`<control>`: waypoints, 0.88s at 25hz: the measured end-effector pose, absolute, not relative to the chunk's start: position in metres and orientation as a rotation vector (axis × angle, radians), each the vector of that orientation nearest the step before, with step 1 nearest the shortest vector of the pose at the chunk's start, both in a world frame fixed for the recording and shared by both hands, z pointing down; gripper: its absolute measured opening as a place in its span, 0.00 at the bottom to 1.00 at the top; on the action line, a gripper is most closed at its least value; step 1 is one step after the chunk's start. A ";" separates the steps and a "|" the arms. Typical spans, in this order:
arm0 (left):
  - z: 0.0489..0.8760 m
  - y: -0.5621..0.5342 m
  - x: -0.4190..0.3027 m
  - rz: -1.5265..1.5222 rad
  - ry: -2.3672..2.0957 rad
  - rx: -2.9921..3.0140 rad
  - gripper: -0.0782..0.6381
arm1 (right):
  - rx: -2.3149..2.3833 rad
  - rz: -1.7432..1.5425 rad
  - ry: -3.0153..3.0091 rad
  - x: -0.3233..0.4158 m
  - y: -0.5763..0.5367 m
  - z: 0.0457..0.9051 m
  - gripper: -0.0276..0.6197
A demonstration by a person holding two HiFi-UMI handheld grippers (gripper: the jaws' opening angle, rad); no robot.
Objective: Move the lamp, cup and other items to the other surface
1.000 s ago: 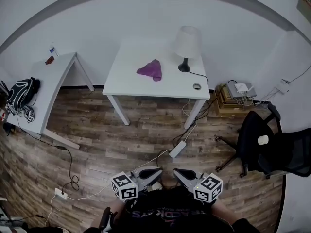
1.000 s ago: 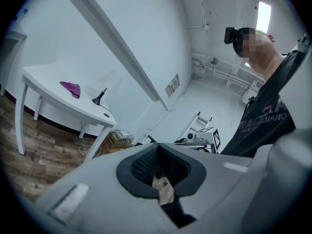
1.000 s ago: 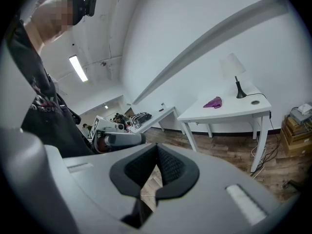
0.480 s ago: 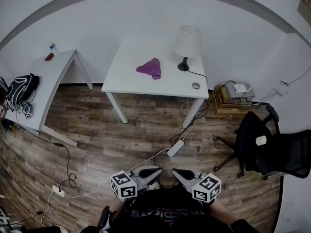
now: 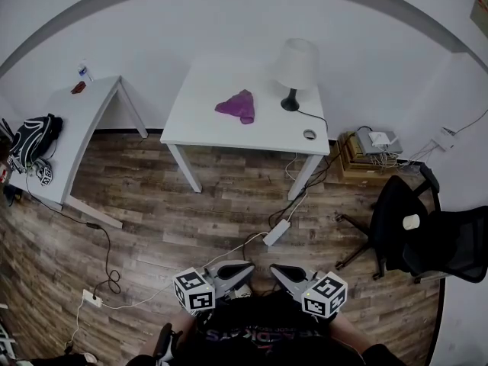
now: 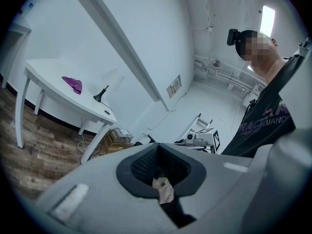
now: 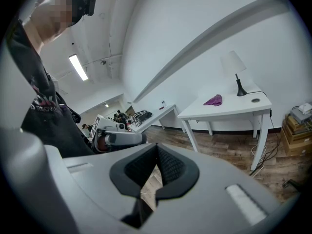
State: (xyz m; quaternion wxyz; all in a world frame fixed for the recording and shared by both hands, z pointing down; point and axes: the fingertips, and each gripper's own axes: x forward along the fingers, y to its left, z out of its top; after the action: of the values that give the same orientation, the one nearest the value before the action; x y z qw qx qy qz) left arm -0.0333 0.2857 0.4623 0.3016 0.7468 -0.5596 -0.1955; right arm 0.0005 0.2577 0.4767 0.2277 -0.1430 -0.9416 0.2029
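Left gripper (image 5: 245, 266) and right gripper (image 5: 276, 268) waited empty, jaws together, well apart from the worktop (image 5: 206, 128); the lamp (image 5: 295, 67)'s trailing cord (image 5: 314, 120) could snag and topple it.

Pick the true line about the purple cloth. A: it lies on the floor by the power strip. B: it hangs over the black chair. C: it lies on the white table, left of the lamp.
C: the head view shows the purple cloth on the white table, left of the lamp.
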 end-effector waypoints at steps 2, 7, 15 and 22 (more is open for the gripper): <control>0.463 0.286 -0.036 -0.519 -1.485 1.977 0.11 | -0.396 0.561 -2.593 -0.002 0.258 0.477 0.05; 0.464 0.286 -0.037 -0.522 -1.483 1.969 0.11 | -0.409 0.558 -2.580 -0.005 0.258 0.478 0.05; 0.466 0.284 -0.035 -0.528 -1.485 1.960 0.11 | -0.431 0.565 -2.568 -0.005 0.257 0.480 0.05; 0.464 0.283 -0.033 -0.536 -1.476 1.961 0.11 | -0.418 0.575 -2.574 -0.001 0.256 0.480 0.05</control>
State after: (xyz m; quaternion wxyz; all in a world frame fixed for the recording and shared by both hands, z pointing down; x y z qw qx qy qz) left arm -0.0332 0.2825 0.4642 0.3095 0.7422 -0.5587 -0.2030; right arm -0.0013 0.2555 0.4804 0.2335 -0.1524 -0.9372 0.2094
